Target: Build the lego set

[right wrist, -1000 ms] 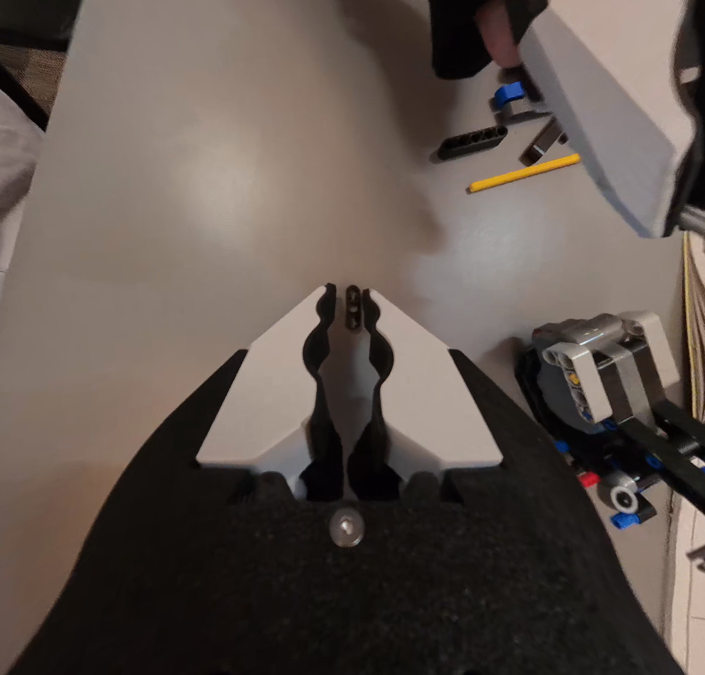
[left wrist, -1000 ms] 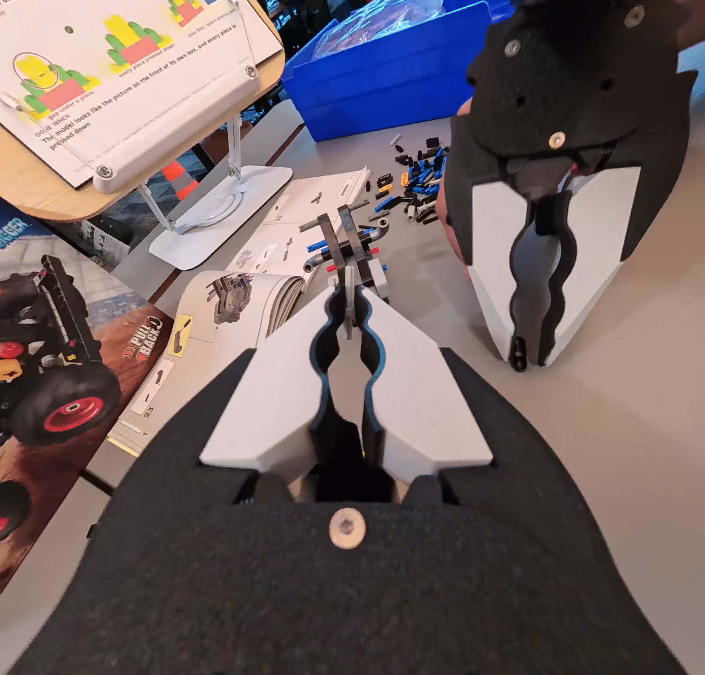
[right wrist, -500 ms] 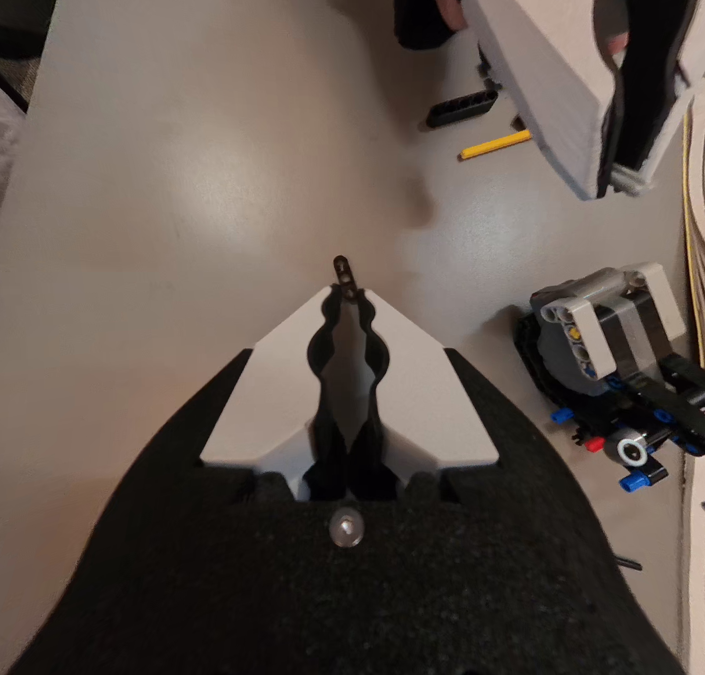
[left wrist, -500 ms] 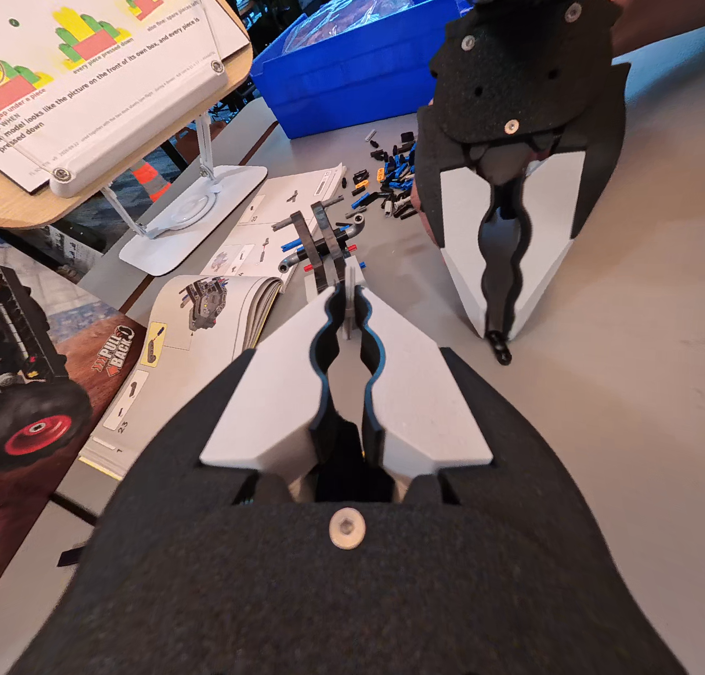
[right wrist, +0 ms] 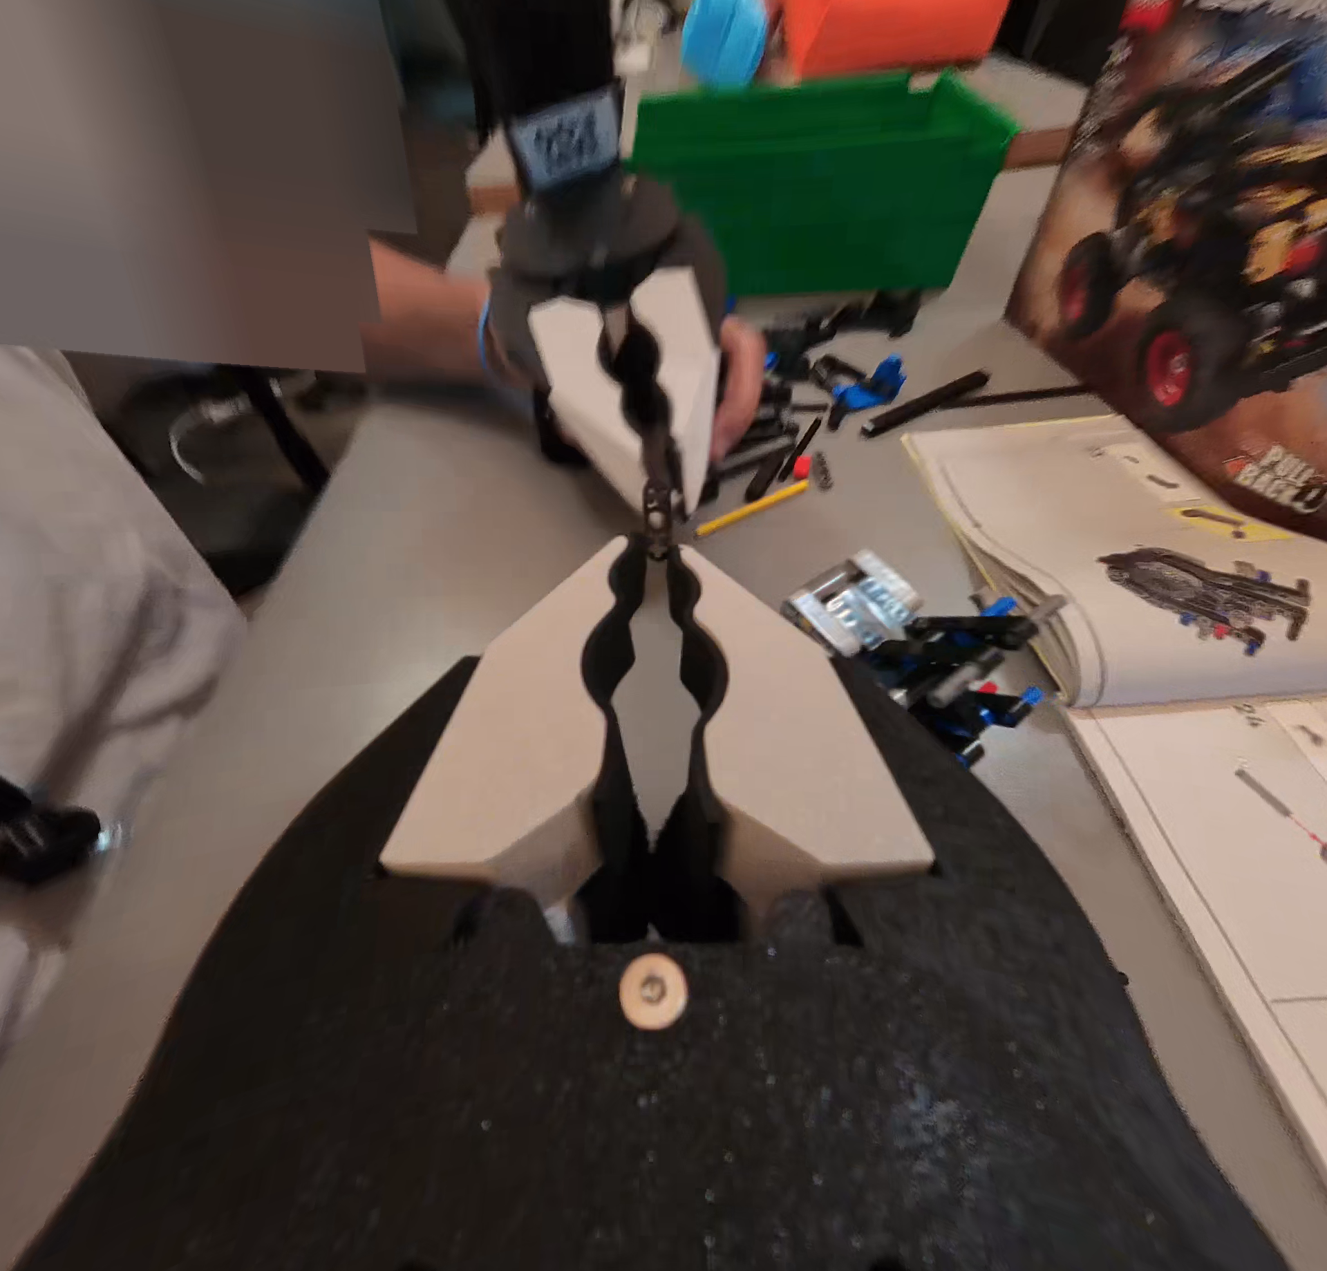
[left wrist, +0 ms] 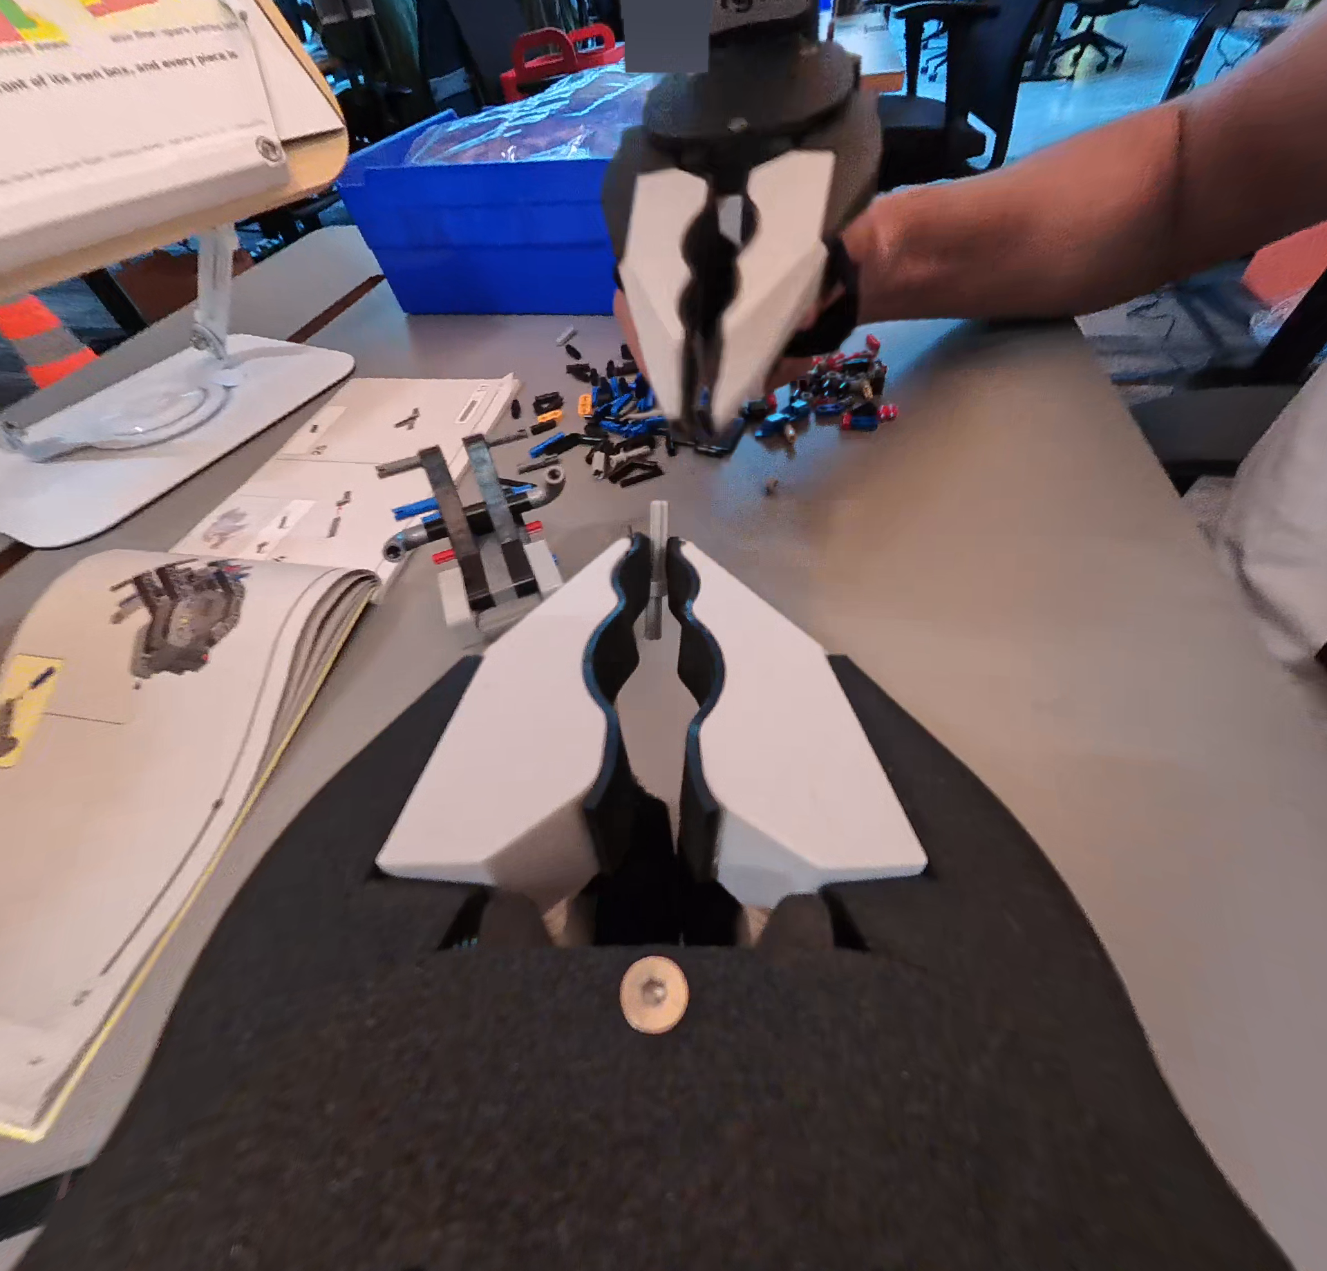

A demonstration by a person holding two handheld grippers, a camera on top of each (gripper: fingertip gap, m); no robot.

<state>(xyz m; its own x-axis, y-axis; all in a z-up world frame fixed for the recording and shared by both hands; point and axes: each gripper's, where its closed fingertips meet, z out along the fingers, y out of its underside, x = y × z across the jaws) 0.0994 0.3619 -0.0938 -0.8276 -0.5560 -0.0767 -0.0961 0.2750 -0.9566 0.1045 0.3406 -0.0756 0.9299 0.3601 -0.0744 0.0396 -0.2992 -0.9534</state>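
Note:
My left gripper [left wrist: 655, 543] is shut on a short grey axle [left wrist: 655, 576] that sticks out past its tips. My right gripper [right wrist: 655, 551] is shut on a small black beam [right wrist: 655, 515] with holes. Both are held above the grey table and face each other tip to tip. The right gripper [left wrist: 700, 421] shows in the left wrist view above the pile of loose pieces [left wrist: 632, 439]. The left gripper [right wrist: 668, 500] shows in the right wrist view, close to the beam. The partly built black and grey model [left wrist: 488, 540] stands beside the booklet; it also shows in the right wrist view [right wrist: 912, 637].
An open instruction booklet [left wrist: 179, 698] lies at the left, with a white stand [left wrist: 165, 403] behind it. A blue bin [left wrist: 488, 231] stands at the back. The right wrist view shows a green bin [right wrist: 826, 181], the set's box [right wrist: 1185, 231] and a yellow axle [right wrist: 750, 508]. Both grippers' tips are close together, under 4 cm apart.
The right gripper closed on the black beam, lifted it off the table and tilted up. Both grippers have turned to face each other, and the left one still holds the grey axle.

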